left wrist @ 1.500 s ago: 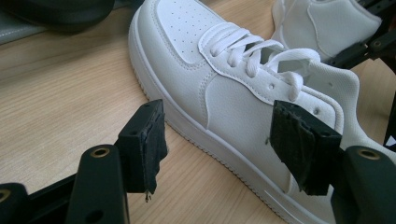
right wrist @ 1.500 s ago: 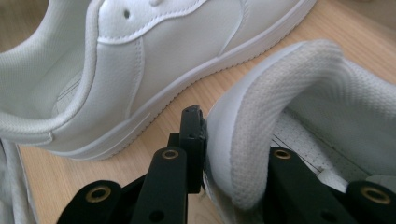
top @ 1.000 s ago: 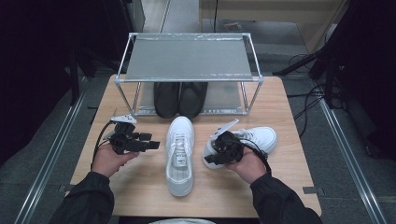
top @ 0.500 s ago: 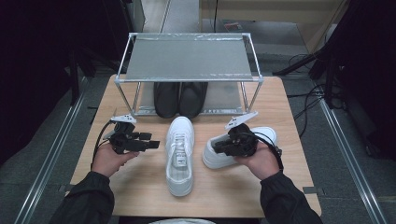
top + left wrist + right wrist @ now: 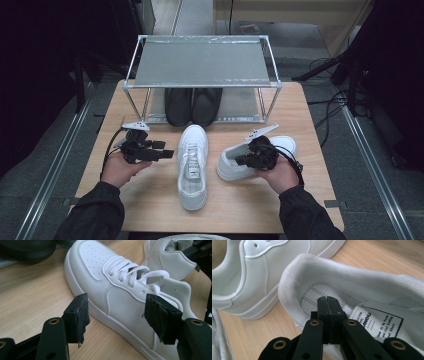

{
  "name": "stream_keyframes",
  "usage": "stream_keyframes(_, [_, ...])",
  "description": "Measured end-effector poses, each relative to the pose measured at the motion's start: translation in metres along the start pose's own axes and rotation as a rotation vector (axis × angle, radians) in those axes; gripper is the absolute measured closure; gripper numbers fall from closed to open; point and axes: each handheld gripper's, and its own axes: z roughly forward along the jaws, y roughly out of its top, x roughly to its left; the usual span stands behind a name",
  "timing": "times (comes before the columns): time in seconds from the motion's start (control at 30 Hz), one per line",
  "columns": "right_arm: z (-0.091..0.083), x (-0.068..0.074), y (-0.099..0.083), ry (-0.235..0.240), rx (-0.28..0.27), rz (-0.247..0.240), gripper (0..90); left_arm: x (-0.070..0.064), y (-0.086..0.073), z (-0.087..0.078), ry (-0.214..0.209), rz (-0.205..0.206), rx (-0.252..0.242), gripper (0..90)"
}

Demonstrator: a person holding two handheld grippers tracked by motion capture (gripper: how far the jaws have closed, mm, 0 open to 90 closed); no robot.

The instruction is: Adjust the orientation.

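Note:
Two white sneakers lie on the wooden table (image 5: 150,200). One sneaker (image 5: 192,165) points toward the rack. The other sneaker (image 5: 280,147) lies crosswise to its right. My left gripper (image 5: 167,153) is open, just left of the middle sneaker. In the left gripper view the sneaker's side (image 5: 120,297) lies beyond the wide gap of that gripper (image 5: 117,320). My right gripper (image 5: 241,161) hovers at the crosswise sneaker's opening. In the right gripper view the gripper (image 5: 328,299) has its jaws pressed together over the insole, inside the padded collar (image 5: 294,272). Nothing shows between them.
A metal rack (image 5: 200,62) stands at the table's back, with a pair of black shoes (image 5: 192,105) on its lower level. The tongue label (image 5: 377,322) of the crosswise sneaker sits right of my right jaws. Bare wood lies near the front edge.
My right hand and gripper have shifted right along the crosswise sneaker, from its heel end to over its opening. The left gripper and the middle sneaker have stayed put.

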Motion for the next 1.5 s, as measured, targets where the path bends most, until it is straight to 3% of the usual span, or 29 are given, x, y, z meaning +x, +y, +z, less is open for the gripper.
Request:
stream_keyframes(0.27, [-0.003,0.004,-0.008,-0.007,-0.002,-0.013,90.0,-0.001,0.007,0.005,-0.014,0.018,0.007,36.8])
stream_keyframes(0.87, [-0.024,0.011,-0.038,0.009,0.013,0.03,90.0,-0.004,0.022,0.015,-0.029,0.052,0.004,36.9])
stream_keyframes(1.07, [-0.039,0.009,-0.052,-0.044,0.037,0.051,90.0,-0.004,0.024,0.015,-0.019,0.064,-0.003,37.0])
stream_keyframes(1.2, [-0.046,0.005,-0.058,-0.023,0.009,0.08,90.0,-0.003,0.024,0.015,-0.013,0.061,-0.003,37.0])
stream_keyframes(1.27, [-0.057,0.005,-0.055,-0.02,-0.054,0.083,90.0,-0.003,0.024,0.015,-0.012,0.062,-0.003,37.0])
stream_keyframes(1.37, [-0.072,0.004,-0.054,-0.054,-0.118,0.084,90.0,-0.002,0.024,0.015,-0.015,0.058,0.001,37.0])
stream_keyframes(1.5, [-0.087,-0.008,-0.06,-0.101,-0.178,0.13,90.0,-0.002,0.024,0.015,-0.013,0.059,-0.002,37.0])
